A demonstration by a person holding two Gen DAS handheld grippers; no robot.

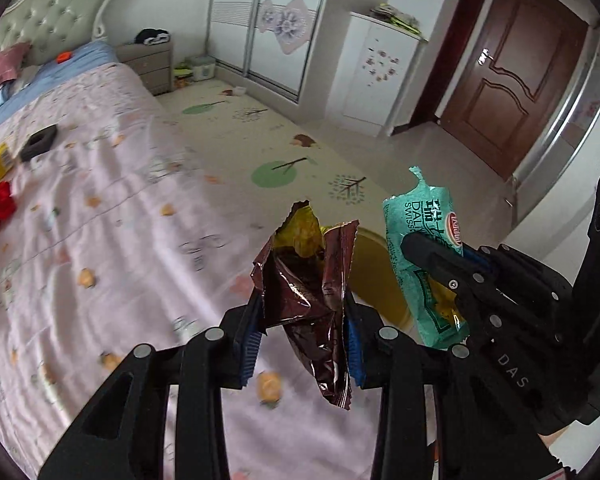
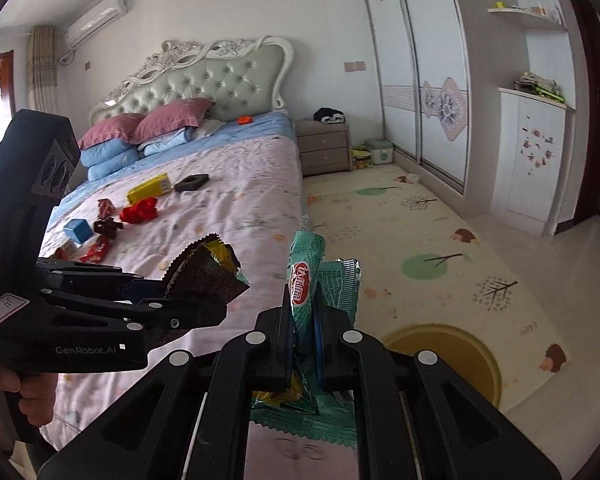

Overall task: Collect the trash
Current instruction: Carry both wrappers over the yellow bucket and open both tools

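My left gripper [image 1: 304,312] is shut on a crumpled dark brown wrapper [image 1: 304,276] with a yellow inside, held above the bed's edge. My right gripper [image 2: 304,320] is shut on a green snack wrapper [image 2: 306,280] with a red logo. In the left wrist view the right gripper [image 1: 432,256] and its green wrapper [image 1: 420,216] are close on the right. In the right wrist view the left gripper [image 2: 192,292] holds the brown wrapper [image 2: 208,276] to the left. More litter lies on the bed: red wrappers [image 2: 96,252], a red crumpled piece [image 2: 140,210], a yellow box [image 2: 150,188].
A bed with a pink sheet [image 2: 228,216] fills the left. A yellow round bin [image 2: 444,356] stands on the patterned floor mat [image 2: 420,240] beside the bed. A blue box [image 2: 78,230] and a black frame [image 2: 192,182] lie on the bed. A nightstand [image 2: 324,146], wardrobe and door stand beyond.
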